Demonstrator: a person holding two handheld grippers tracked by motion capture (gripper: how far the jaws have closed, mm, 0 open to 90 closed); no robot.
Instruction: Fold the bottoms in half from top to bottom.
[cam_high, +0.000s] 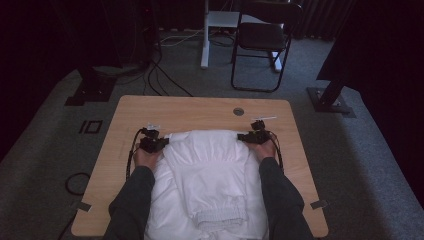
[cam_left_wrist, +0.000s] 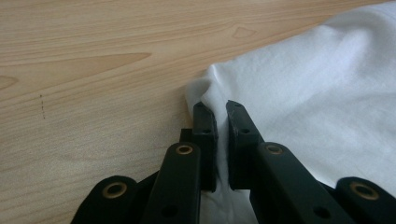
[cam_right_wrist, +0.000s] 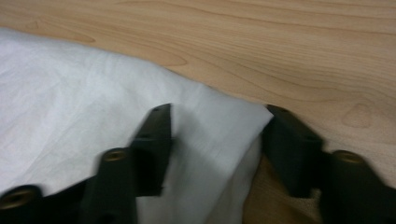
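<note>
I see the wooden counter (cam_high: 210, 107) carrying a white garment (cam_high: 207, 175), which lies spread over the middle and near part, its folded far edge roughly midway across the counter and a ribbed cuff or hem (cam_high: 221, 216) bunched near the person's side. Beyond the counter, a black chair (cam_high: 262, 37) stands on grey carpet. My left hand-held gripper (cam_high: 161, 143) sits at the garment's far left corner; in the left gripper view (cam_left_wrist: 218, 116) the jaws are narrow, pinched on a fold of white cloth. My right hand-held gripper (cam_high: 245, 137) sits at the far right corner; in the right gripper view (cam_right_wrist: 217, 126) its jaws stand wide, straddling the cloth corner, not clamped. That view is blurred.
</note>
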